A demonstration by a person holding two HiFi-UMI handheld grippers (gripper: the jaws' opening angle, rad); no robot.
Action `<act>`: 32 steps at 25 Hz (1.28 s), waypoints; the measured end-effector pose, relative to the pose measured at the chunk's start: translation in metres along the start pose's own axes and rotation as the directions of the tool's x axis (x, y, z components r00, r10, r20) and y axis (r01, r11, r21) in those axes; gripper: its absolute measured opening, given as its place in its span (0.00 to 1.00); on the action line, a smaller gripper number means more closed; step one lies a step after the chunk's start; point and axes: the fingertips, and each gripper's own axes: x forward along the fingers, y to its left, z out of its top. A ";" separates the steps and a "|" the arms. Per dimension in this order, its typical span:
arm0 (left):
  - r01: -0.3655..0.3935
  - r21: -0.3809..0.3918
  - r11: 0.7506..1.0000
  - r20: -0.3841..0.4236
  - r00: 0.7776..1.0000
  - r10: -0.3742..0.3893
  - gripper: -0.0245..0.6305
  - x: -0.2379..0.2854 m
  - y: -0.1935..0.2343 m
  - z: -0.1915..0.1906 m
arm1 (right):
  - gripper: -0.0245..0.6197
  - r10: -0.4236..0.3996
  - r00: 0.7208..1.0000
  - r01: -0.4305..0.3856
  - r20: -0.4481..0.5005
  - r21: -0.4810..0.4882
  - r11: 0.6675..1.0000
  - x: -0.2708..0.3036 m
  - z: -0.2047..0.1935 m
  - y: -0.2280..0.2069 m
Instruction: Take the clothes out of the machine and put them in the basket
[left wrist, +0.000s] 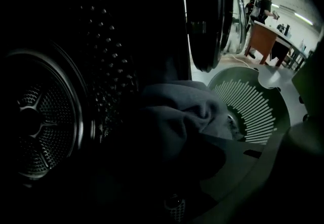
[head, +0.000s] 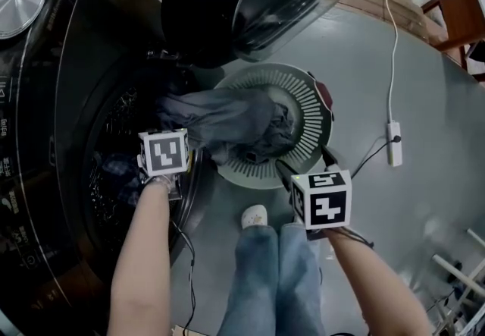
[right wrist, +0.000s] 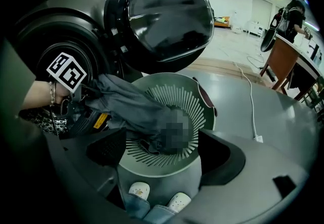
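A dark grey garment (head: pixel 227 126) lies stretched from the washing machine's opening (head: pixel 121 145) into the round green basket (head: pixel 303 92) on the floor. My left gripper (head: pixel 182 141) is at the opening's rim, at the garment's machine end. In the left gripper view the grey garment (left wrist: pixel 177 122) fills the space at the dark jaws, which appear shut on it. My right gripper (head: pixel 307 166) hangs over the basket's near rim, open, with only the basket (right wrist: pixel 167 117) below its fingers (right wrist: pixel 109 147). A patterned cloth (right wrist: pixel 45 119) is still inside the drum.
The machine's round door (head: pixel 258 1) stands open above the basket. A white power strip (head: pixel 394 152) with its cable lies on the grey floor to the right. A wooden table (head: pixel 455 16) is at the far right. The person's shoe (head: pixel 255 215) is just before the basket.
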 end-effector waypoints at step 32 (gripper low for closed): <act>0.563 -0.056 0.824 0.165 0.820 -0.549 0.67 -0.075 -0.197 0.023 | 0.66 -0.127 0.991 0.118 0.042 0.170 0.978 -0.031 -0.020 -0.050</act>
